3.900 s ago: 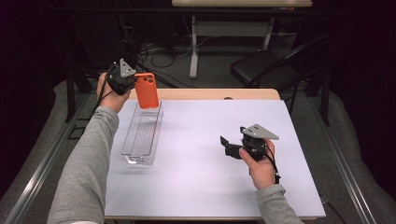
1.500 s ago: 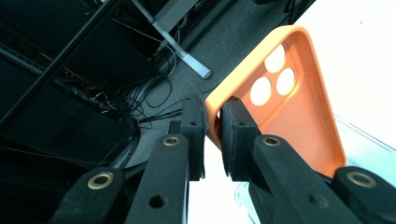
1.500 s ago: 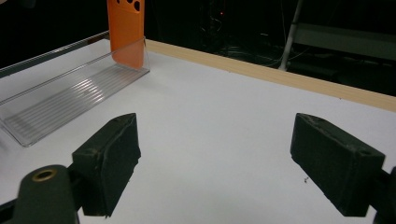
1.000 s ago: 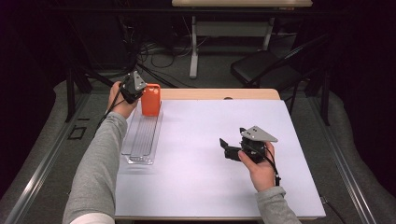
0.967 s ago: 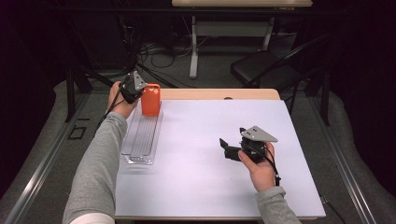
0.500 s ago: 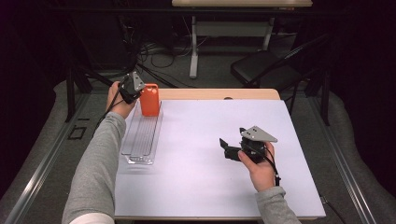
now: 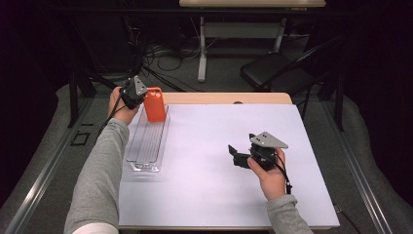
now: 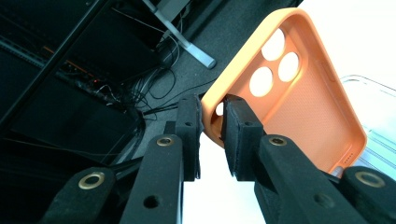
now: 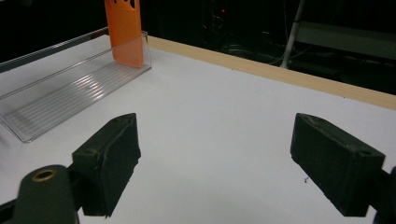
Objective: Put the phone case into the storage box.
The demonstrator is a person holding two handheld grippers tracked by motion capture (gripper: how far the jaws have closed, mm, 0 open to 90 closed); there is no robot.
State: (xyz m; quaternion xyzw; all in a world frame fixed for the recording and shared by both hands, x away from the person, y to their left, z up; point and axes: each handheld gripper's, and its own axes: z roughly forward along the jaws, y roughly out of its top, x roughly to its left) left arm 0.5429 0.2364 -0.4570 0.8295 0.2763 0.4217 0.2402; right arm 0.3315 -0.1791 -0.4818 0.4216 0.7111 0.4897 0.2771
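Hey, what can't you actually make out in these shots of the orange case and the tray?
- Case bottom edge, left gripper view: hidden behind the left gripper.
- Case top, right gripper view: cut off by the frame edge.
- Whether the case rests on the tray floor, high view: too small.

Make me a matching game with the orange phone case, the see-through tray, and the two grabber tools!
Things:
1. orange phone case
2. clear tray
3. left gripper
4. right gripper

States:
A. jaws wide apart, nothing between them, over the white table top
B. lying flat and long on the white table top, near its left side
C. standing on end at the far end of the tray
D. jaws pinched on the case's rim near the camera holes

Pairs: 1-C, 2-B, 3-D, 4-A
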